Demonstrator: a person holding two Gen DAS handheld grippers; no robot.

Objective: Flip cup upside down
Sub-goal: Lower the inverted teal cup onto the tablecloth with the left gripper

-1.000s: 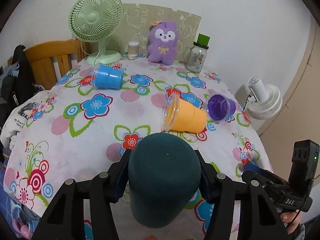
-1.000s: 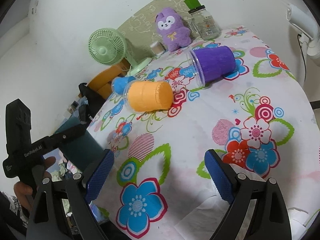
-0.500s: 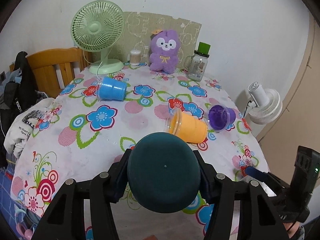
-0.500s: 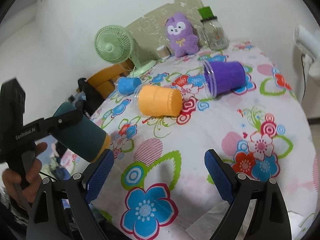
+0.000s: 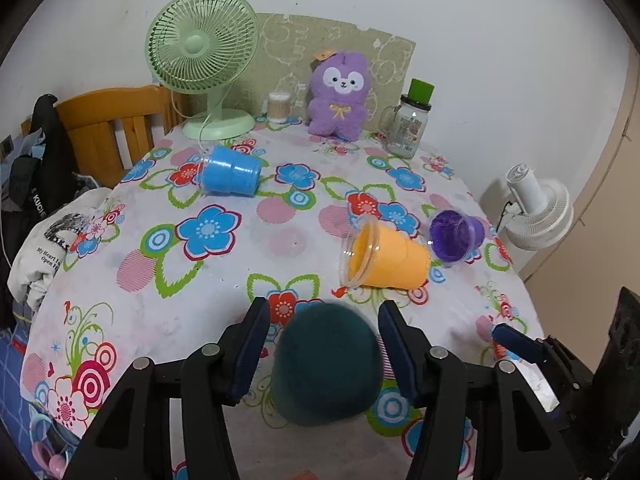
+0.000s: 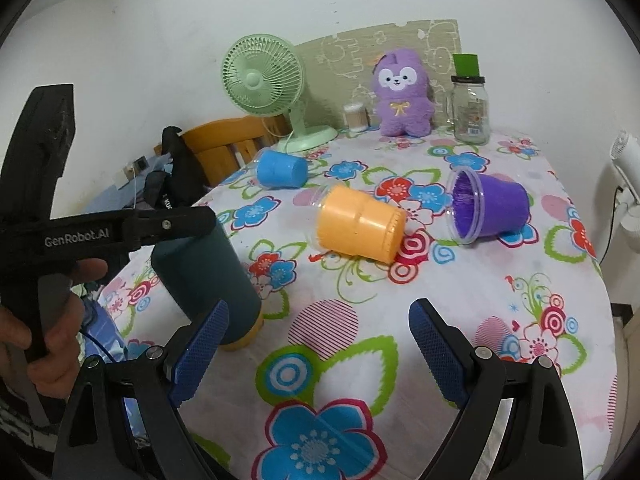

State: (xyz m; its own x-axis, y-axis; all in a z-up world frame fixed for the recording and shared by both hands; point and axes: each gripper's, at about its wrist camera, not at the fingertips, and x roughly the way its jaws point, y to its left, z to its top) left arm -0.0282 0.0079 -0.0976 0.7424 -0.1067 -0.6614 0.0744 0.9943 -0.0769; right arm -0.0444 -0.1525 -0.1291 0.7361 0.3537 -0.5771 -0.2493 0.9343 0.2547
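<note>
Teal cup (image 6: 206, 276) stands mouth-down near the table's left front edge, its orange rim on the floral cloth (image 6: 460, 300), tilted slightly and blurred in the left wrist view (image 5: 326, 362). Left gripper (image 5: 322, 344) has its blue pads spread to either side of the cup with a gap showing on both sides; from the right wrist view its black arm (image 6: 120, 228) crosses the cup's top. Further back, a blue cup (image 6: 280, 168) lies on its side near a green desk fan (image 6: 264, 88). At centre, an orange cup (image 6: 358, 224) lies on its side, and just to its right a purple cup (image 6: 490, 208) does the same. Right gripper (image 6: 316, 350) hovers over the cloth with fingers wide apart, holding nothing. Against the wall stand a purple plush toy (image 6: 402, 94) and a glass jar (image 6: 470, 108).
</note>
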